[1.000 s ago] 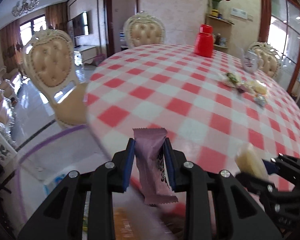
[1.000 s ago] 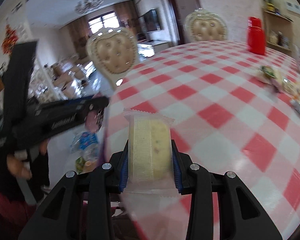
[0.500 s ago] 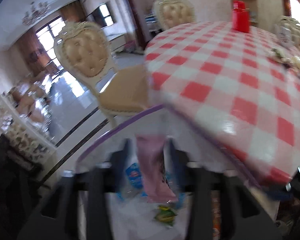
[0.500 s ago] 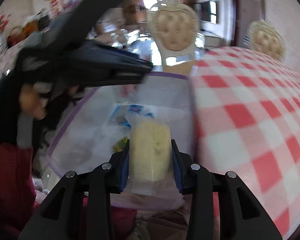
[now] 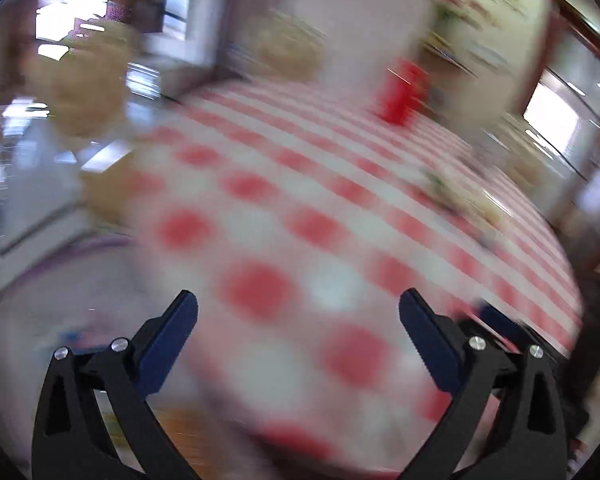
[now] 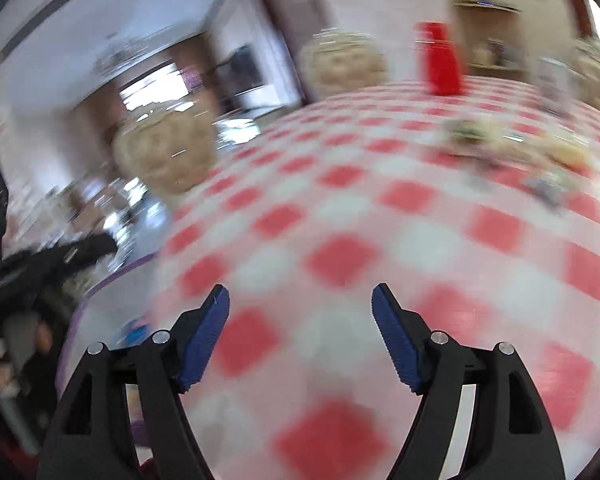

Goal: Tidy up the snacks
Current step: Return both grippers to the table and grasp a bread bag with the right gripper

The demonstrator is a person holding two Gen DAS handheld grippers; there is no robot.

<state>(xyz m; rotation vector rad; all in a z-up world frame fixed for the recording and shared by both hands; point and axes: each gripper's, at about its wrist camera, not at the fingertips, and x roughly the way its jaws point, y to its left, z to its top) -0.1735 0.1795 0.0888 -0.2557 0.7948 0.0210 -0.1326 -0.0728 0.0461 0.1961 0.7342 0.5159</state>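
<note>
Left wrist: left gripper (image 5: pixel 298 306) jaws spread wide, nothing between; checked table (image 5: pixel 340 216) blurred; snacks (image 5: pixel 456 196) far right | Right wrist: right gripper (image 6: pixel 300 302) spread, empty; snacks (image 6: pixel 500 140) far across table; red jug (image 6: pixel 440 60) behind.

Motion blur smears the snacks (image 6: pixel 512 140) on the checked table (image 6: pixel 380 220) beyond telling apart.

A round table (image 6: pixel 440 240) covered in a red-and-white checked cloth (image 5: pixel 300 240) carries everything. At its far edge stands a red container (image 6: pixel 440 62). On the right side lies a loose cluster of wrapped snacks (image 6: pixel 512 144), blurred beyond telling apart. The near part of the cloth shows only its checks.
</note>
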